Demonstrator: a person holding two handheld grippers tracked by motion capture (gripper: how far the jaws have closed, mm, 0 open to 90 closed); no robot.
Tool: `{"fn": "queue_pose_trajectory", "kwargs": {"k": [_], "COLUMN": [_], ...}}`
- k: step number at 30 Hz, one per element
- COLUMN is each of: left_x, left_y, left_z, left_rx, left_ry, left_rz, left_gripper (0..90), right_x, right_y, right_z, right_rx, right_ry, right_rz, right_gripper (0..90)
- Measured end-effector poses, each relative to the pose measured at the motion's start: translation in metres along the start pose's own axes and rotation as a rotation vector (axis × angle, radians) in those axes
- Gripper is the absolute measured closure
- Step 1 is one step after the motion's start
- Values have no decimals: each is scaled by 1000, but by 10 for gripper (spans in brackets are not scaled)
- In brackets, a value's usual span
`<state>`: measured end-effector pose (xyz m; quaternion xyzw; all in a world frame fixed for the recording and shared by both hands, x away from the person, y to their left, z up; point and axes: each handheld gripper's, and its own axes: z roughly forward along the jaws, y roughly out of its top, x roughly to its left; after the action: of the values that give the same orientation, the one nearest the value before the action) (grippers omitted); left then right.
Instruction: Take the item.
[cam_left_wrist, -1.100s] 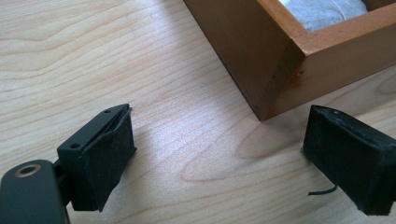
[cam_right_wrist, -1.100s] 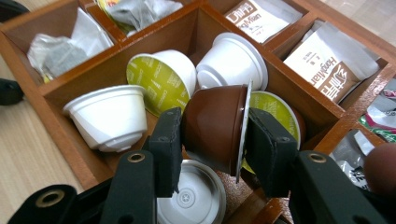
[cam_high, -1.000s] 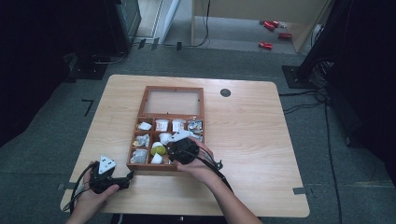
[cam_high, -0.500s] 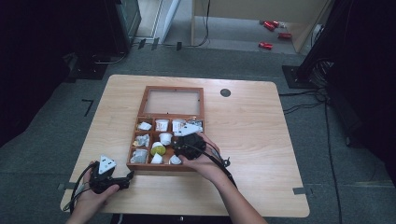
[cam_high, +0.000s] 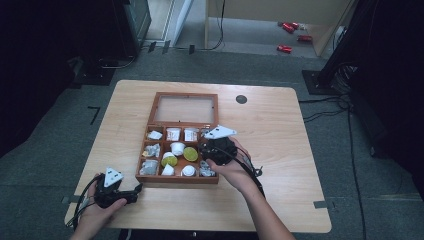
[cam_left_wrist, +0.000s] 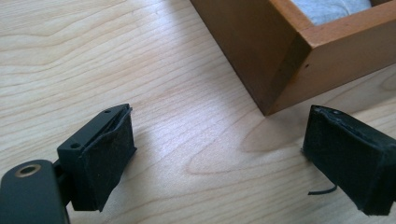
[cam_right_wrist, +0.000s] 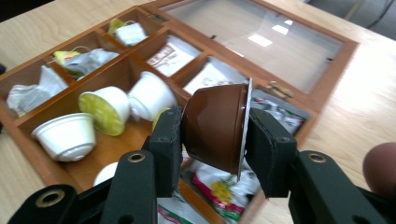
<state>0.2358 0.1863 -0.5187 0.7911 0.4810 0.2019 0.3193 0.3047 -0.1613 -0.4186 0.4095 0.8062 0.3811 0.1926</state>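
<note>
- The wooden table (cam_high: 280, 150) lies under everything, pale and grained, and my left gripper sits at its near left corner.
- The wooden box (cam_high: 180, 177) stands in the middle of the table, its glass lid (cam_high: 185, 109) swung open and lying flat on the far side. Dividers split it into compartments.
- My right gripper (cam_right_wrist: 212, 135) hangs over the right side of the box, above the compartments, with my hand (cam_high: 235, 167) behind it.
- My left gripper (cam_left_wrist: 219, 158) rests low on the table just beside the box's near left corner, its jaws spread wide with bare wood between them.
- White capsules (cam_right_wrist: 67, 135) and one with a yellow-green top (cam_right_wrist: 105, 109) lie in the middle compartments; paper sachets (cam_right_wrist: 170, 56) fill the ones by the lid.
- The brown capsule (cam_right_wrist: 217, 130) is pinched sideways in my right gripper, one pad on its base and the other on its foil lid, lifted clear of the box.
</note>
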Motion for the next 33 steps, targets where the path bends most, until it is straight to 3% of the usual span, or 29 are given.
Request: {"fn": "queue_pose_trajectory", "kwargs": {"k": [15, 33], "left_x": [4, 4], "left_y": [-2, -2], "left_z": [-2, -2], "left_rx": [-1, 0], "left_ry": [10, 11], "left_rz": [-15, -14], "left_gripper": [95, 94], "right_x": [-44, -85], "right_y": [-19, -52], "right_z": [-26, -27], "right_rx": [-25, -4], "right_ry": [-79, -146], "right_rz": [81, 165], "right_gripper": [581, 581]}}
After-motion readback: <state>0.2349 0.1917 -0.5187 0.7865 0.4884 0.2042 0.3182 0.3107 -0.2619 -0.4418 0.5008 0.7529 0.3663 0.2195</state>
